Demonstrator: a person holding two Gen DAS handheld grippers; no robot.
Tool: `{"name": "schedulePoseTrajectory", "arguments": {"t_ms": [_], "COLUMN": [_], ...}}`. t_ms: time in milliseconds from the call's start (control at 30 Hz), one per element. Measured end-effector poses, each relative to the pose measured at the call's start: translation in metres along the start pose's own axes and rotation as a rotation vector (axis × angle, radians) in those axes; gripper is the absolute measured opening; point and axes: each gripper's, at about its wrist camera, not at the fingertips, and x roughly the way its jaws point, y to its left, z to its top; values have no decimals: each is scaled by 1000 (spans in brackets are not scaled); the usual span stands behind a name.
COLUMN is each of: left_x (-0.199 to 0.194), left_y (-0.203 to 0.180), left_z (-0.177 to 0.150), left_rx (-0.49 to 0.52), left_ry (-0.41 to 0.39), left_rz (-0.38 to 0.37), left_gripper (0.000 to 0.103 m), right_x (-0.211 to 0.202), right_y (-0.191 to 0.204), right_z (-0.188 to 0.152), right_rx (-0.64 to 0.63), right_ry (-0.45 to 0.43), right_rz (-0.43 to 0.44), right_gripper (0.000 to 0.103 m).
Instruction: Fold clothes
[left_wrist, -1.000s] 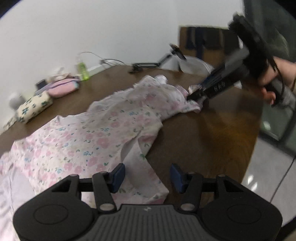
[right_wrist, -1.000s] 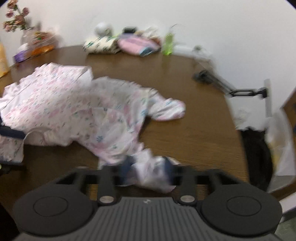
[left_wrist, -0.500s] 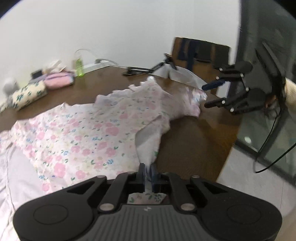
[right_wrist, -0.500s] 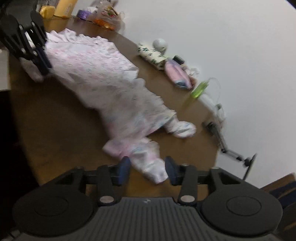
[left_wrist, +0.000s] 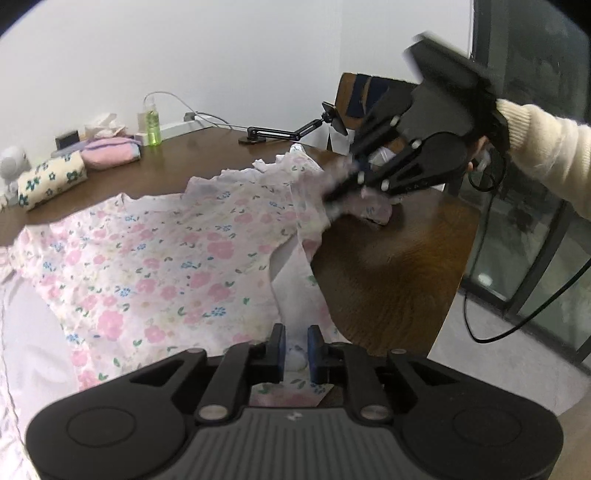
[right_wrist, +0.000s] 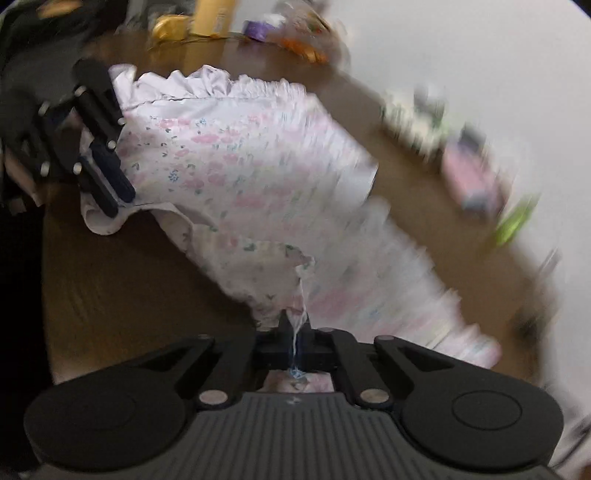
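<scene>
A pink floral garment (left_wrist: 166, 258) lies spread on the dark wooden table (left_wrist: 388, 266). My left gripper (left_wrist: 295, 349) is shut on a fold of its near edge. My right gripper (right_wrist: 295, 328) is shut on another part of its edge and lifts it a little. The garment (right_wrist: 240, 173) shows blurred in the right wrist view, with the left gripper (right_wrist: 107, 184) at its far left end. In the left wrist view the right gripper (left_wrist: 354, 184) holds the far end of the garment above the table.
At the table's far edge lie a floral pouch (left_wrist: 48, 179), a pink pouch (left_wrist: 110, 155), a green bottle (left_wrist: 151, 123) and a black phone-holder arm (left_wrist: 288, 129). A chair (left_wrist: 369, 96) stands behind. The table edge and floor (left_wrist: 498, 350) are at right.
My right gripper, open half a second ago, has shut on the garment's edge and is moving fast. My left gripper shut on the near edge a moment earlier and still holds it.
</scene>
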Motion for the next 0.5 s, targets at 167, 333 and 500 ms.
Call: {"name": "schedulePoseTrajectory", "arguments": {"t_ms": [167, 333, 500], "left_x": [-7, -13, -44], "left_y": [26, 41, 53], "left_z": [-4, -9, -12], "left_rx": [-108, -145, -156], "left_ry": [-12, 2, -52], "left_rz": [-131, -140, -77], "left_gripper": [13, 16, 44], "right_x": [-39, -39, -70], "right_y": [75, 94, 70], "right_z": [-14, -43, -21], "right_rx": [-412, -318, -46], "right_ry": [-158, 34, 50], "right_rz": [-323, -241, -42], "right_gripper": [2, 7, 55]}}
